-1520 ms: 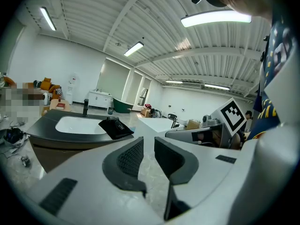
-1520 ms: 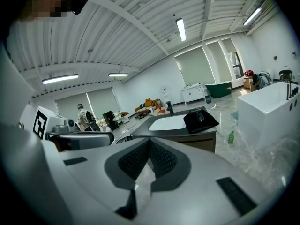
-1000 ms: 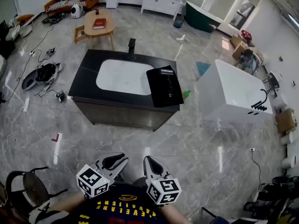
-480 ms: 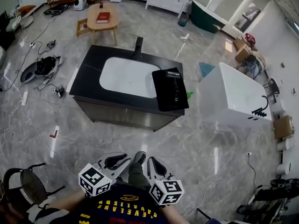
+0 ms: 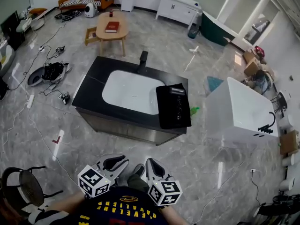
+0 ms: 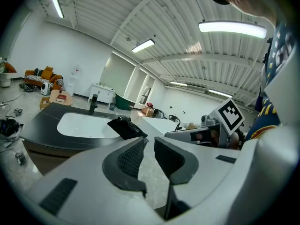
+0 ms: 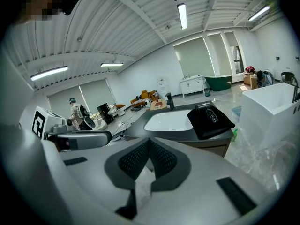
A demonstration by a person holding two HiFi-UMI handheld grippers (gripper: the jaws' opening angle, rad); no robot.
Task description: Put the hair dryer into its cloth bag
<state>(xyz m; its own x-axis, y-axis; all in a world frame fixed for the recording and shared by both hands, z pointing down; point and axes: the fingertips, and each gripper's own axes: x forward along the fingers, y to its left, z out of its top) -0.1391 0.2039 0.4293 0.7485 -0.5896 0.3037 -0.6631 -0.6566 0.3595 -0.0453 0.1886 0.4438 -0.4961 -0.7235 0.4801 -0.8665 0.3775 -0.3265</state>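
Hair dryer (image 5: pixel 180 108) lies black-on-black atop its cloth bag (image 5: pixel 165 117) at the counter (image 5: pixel 89 95) edge, far from the shut right gripper (image 7: pixel 149 142) and the slightly parted, empty left gripper (image 6: pixel 149 142), so a misjudged grab could pinch cloth too or knock both off.

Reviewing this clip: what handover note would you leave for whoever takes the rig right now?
Left tongs: slightly open, empty. Right tongs: shut, empty. Both well short of the counter.
Hair dryer appears to lie on the cloth bag at the counter's end, beside the sink.
Done: nothing. Left: reach the counter, open the cloth bag, slide the hair dryer in.
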